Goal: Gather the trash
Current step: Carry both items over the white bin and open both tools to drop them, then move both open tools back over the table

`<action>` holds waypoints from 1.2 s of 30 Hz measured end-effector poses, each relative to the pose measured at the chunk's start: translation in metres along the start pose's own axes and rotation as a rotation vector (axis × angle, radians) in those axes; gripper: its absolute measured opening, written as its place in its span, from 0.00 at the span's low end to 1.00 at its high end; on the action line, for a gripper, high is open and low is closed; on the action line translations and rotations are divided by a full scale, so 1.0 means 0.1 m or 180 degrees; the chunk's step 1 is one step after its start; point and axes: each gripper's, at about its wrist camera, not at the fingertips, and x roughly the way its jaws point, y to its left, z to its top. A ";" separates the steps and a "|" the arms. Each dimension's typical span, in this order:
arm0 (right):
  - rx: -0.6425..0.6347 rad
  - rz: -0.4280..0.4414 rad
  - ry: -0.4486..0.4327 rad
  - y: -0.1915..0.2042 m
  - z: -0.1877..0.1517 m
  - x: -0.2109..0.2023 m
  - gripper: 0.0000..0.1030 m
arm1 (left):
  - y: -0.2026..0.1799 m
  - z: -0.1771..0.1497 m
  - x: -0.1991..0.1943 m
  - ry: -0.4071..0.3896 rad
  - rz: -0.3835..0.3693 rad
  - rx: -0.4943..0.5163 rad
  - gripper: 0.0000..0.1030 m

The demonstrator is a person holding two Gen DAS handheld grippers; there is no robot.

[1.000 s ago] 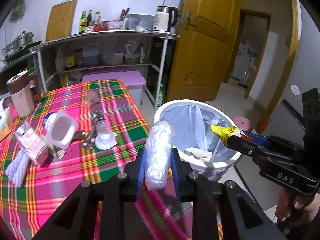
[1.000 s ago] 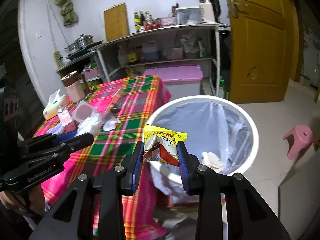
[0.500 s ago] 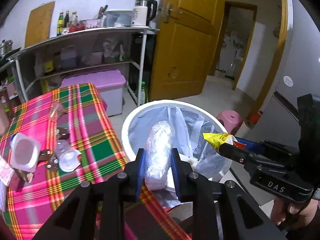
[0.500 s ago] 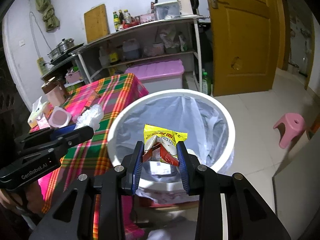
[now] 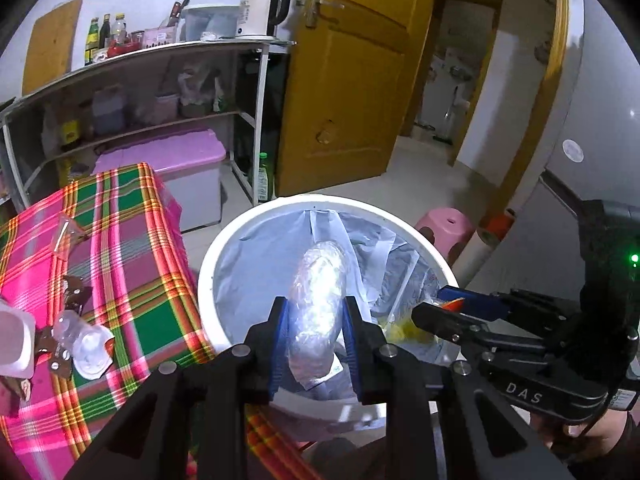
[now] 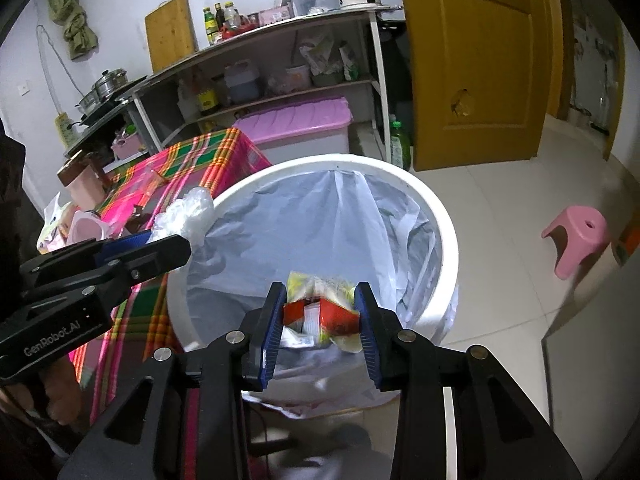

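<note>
Left wrist view: the left gripper [image 5: 314, 330] is clamped on a crumpled roll of clear plastic wrap [image 5: 318, 304], held over the mouth of a round white trash bin lined with a pale translucent bag [image 5: 208, 264]. At the right edge of this view the right gripper [image 5: 436, 306] reaches over the bin's far rim. Beside the bin stands a table under a pink, green and orange plaid cloth [image 5: 120, 240], with a clear plastic cup [image 5: 86, 346] lying near its bin-side edge. A pink plastic stool [image 5: 446, 226] sits on the floor beyond the bin.

Right wrist view: the right gripper's jaws have just been opening, and a yellow and red snack wrapper [image 6: 320, 308] sits between its blue pads [image 6: 274, 326], over the bin's liner; whether the pads still press on it I cannot tell. The left gripper enters from the left, plastic wrap bunched at its tip over the bin's near rim.
</note>
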 end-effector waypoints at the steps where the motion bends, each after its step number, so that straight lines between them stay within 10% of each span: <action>1: 0.0015 -0.0004 -0.0001 -0.01 0.00 0.01 0.40 | 0.00 0.00 0.02 0.0009 -0.0008 0.0003 0.26; 36: -0.0301 0.0514 -0.0189 0.71 -0.22 -0.51 0.46 | 0.31 -0.53 -1.03 -0.0287 0.0372 -0.0357 0.26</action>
